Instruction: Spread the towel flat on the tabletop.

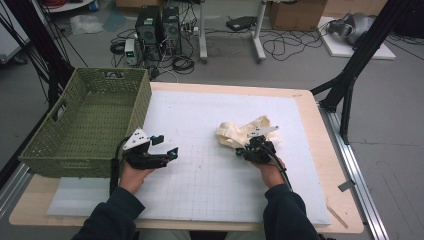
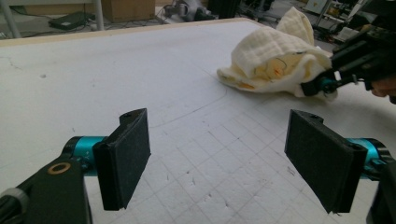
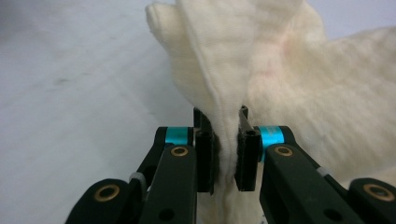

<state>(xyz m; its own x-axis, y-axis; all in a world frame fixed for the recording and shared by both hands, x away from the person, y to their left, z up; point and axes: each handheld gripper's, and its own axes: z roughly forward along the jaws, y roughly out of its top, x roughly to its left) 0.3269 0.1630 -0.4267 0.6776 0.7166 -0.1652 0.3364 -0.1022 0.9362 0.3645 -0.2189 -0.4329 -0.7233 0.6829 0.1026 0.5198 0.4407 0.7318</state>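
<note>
Surface: white gridded mat [image 1: 200, 150] on a wooden table, cluttered workshop floor beyond.
Right gripper [image 3: 227, 154]: jaws clenched on a raised fold of the cream cloth [image 3: 261, 70].
Left gripper [image 2: 217, 161]: jaws released, wide apart, nothing between them.
Cloth position: crumpled heap toward the mat's right edge.
Handling: judged light, soft, limp; best pinched at a fold or hem.
Basket [image 1: 75, 145]: green, at the table's left edge.

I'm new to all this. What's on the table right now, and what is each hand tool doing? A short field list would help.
Work surface: white gridded mat on a wooden table
Cloth: cream cloth, crumpled, right of centre
Basket: green woven basket, at the left edge
Right gripper: jaws closed on a fold of the cloth
Left gripper: jaws wide apart, nothing between them, held over the mat near the basket
</note>
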